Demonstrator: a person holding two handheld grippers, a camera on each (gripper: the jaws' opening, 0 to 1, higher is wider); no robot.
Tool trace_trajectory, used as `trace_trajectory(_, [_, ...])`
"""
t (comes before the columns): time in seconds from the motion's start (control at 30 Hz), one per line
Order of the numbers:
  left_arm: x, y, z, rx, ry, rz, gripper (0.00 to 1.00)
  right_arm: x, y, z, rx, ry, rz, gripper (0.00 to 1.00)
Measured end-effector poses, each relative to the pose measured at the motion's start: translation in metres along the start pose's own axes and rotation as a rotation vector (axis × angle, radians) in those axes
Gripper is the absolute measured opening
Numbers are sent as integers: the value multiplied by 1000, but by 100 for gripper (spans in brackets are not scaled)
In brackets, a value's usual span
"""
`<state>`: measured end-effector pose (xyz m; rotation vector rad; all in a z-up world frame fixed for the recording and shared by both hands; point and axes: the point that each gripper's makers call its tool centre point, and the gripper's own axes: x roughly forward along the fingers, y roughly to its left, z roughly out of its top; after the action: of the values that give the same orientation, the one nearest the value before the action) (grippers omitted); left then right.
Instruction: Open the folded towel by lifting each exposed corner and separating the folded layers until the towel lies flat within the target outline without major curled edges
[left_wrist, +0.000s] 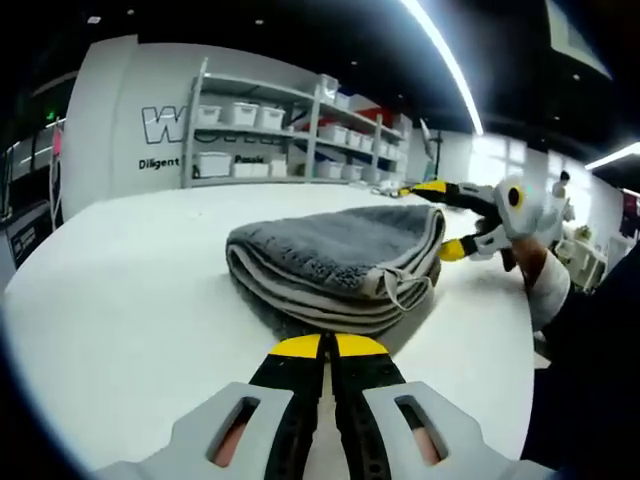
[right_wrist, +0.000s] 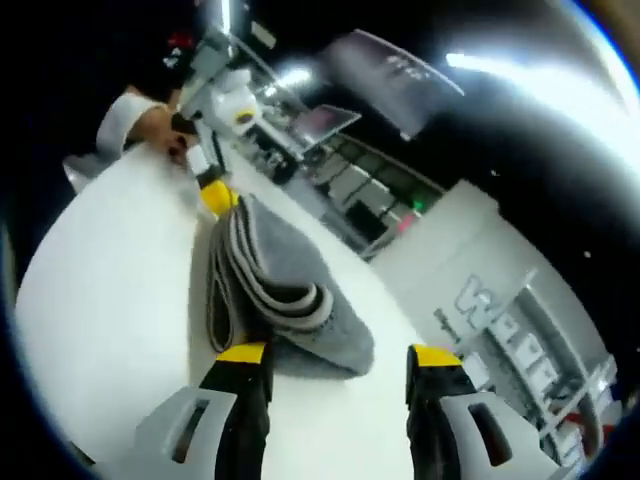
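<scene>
Left claw (left_wrist: 328, 346) closed and empty beside folded towel (left_wrist: 335, 262) mid-table (left_wrist: 120, 300), right claw (right_wrist: 338, 358) wide open, nothing held: best pinching only the top layer.

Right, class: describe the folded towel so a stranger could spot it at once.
Find the white table. In its middle lies the grey towel, folded into a thick stack with rounded edges. It is the table's one soft, layered thing, flanked by yellow-tipped claws.
</scene>
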<state>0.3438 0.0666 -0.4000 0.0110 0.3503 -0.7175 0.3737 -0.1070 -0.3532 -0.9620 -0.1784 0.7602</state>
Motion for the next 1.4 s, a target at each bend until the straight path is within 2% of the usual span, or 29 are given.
trace_trajectory(0.13, [0, 0, 0, 3, 1, 3, 2, 4, -2, 5, -113, 0, 12, 52])
trace_trajectory(0.37, [1, 6, 1, 3, 0, 0, 2, 15, 7, 17, -370, -26, 110, 47])
trace_trajectory(0.43, [1, 6, 1, 7, -1, 2, 2, 18, 6, 22, -388, -46, 117, 47])
trace_trajectory(0.5, [1, 3, 1, 9, -1, 3, 2, 20, 8, 28, -395, -94, 141, 44])
trace_trajectory(0.57, [1, -1, 0, 10, -1, 3, 2, 22, 13, 25, -426, -93, 176, 41])
trace_trajectory(0.63, [1, -2, 0, 12, -2, 4, 2, 22, 14, 27, -497, -109, 183, 41])
trace_trajectory(0.73, [1, -6, -2, 15, -1, 8, 2, 22, 15, 28, -493, -125, 201, 40])
trace_trajectory(0.83, [1, -3, -1, 14, -1, 8, 2, 22, 23, 22, -522, -127, 273, 32])
trace_trajectory(1.03, [1, 2, 0, 5, -2, 6, 2, 24, 28, 24, -521, -147, 303, 21])
trace_trajectory(1.1, [1, 2, 0, 6, -2, 8, 2, 22, 29, 26, -481, -162, 309, 18])
trace_trajectory(1.2, [1, 3, -1, 8, -2, 11, 2, 18, 30, 26, -409, -169, 319, 14])
trace_trajectory(1.3, [1, 4, -1, 11, -2, 18, 2, 15, 24, 32, -289, -209, 310, 8])
trace_trajectory(1.4, [1, 5, -1, 10, -2, 23, 2, 16, 25, 23, -160, -155, 352, 5])
